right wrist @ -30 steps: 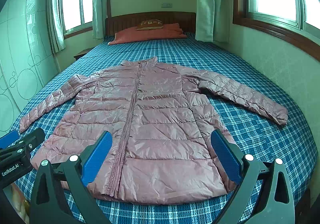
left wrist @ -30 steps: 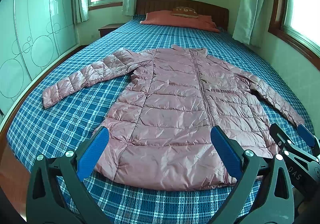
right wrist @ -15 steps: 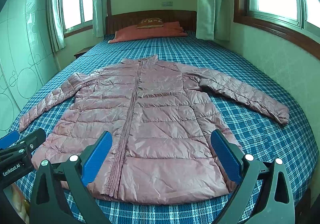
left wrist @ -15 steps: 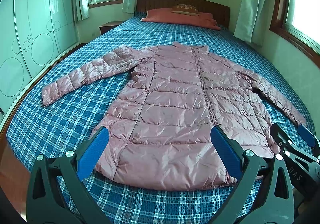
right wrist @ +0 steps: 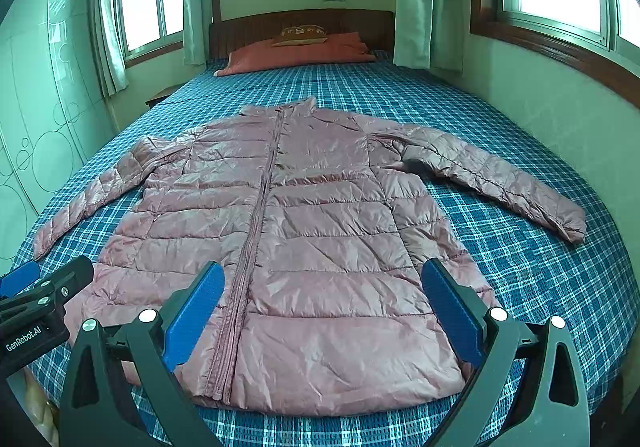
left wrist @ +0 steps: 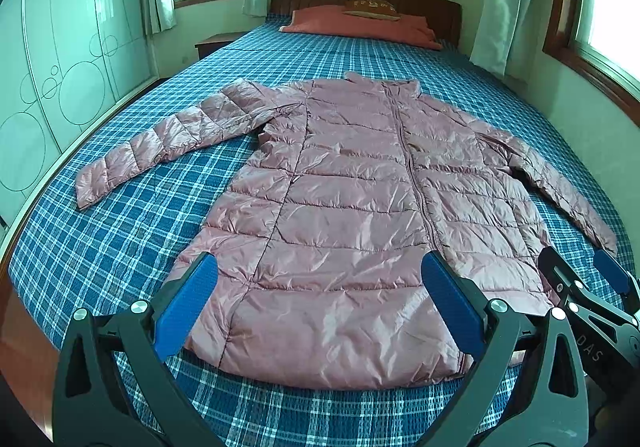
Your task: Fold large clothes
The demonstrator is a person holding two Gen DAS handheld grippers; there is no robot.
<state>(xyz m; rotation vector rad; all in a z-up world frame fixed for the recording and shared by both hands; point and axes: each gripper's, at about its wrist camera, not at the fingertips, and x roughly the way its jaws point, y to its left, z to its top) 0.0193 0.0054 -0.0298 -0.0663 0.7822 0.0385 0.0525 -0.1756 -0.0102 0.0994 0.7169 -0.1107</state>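
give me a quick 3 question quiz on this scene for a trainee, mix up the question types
1. True or false: the pink jacket lies spread flat on the bed with both sleeves stretched out to the sides.
2. Multiple choice: the left gripper and right gripper are A) both open and holding nothing, B) both shut on the hem, C) one open, one shut on a sleeve.
3. Fill in: the jacket's collar points toward the ____ at the head of the bed.

Key
1. True.
2. A. The blue fingers of each gripper stand wide apart over the hem, not clamped on it.
3. Pillow.
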